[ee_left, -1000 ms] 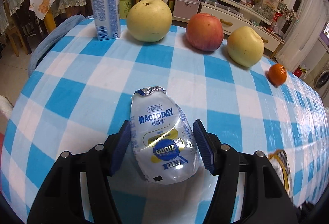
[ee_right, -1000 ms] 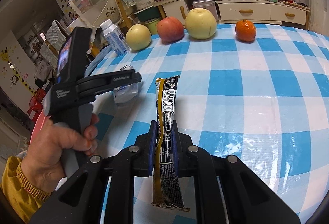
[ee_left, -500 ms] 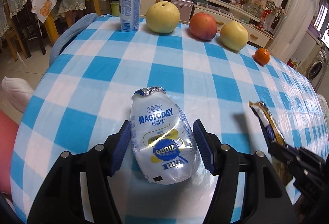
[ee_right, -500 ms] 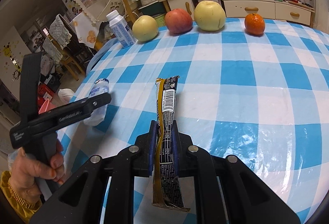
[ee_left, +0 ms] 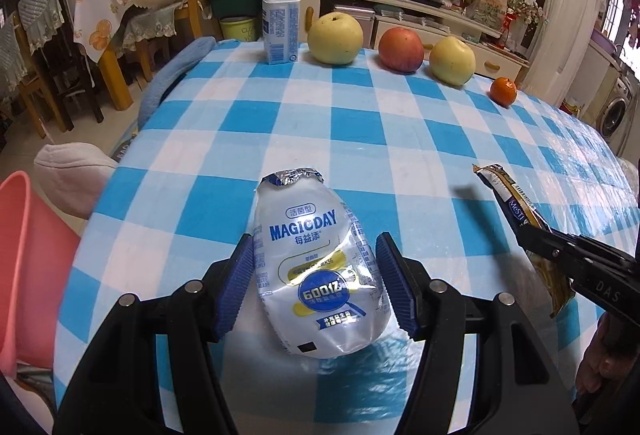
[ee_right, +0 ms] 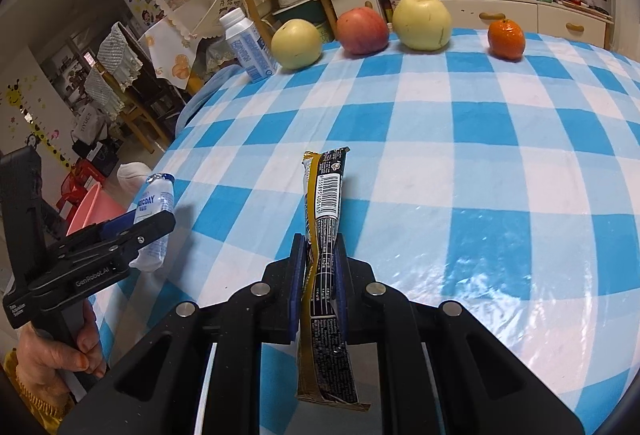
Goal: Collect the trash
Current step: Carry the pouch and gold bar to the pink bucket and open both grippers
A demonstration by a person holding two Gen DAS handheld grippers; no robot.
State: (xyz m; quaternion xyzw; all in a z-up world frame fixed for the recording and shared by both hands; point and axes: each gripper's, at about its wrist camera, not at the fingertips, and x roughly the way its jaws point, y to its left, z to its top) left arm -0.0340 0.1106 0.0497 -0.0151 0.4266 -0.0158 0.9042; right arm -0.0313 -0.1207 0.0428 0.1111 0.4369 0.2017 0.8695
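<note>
Left gripper (ee_left: pixel 316 279) clamped on a crushed white MAGICDAY bottle (ee_left: pixel 316 271), blue pads pressing both sides, held above the near edge of the blue-white checked table (ee_left: pixel 360 123). Right gripper (ee_right: pixel 318 271) jaws closed tight on a black-gold snack wrapper (ee_right: pixel 324 203), upright between the pads, above the table. Far edge: milk carton (ee_left: pixel 280 27), pear (ee_left: pixel 336 37), red apple (ee_left: pixel 401 49), yellow apple (ee_left: pixel 452 61), orange (ee_left: pixel 503 91) in a row. Pink bin (ee_left: pixel 28 275) on the floor left of table.
</note>
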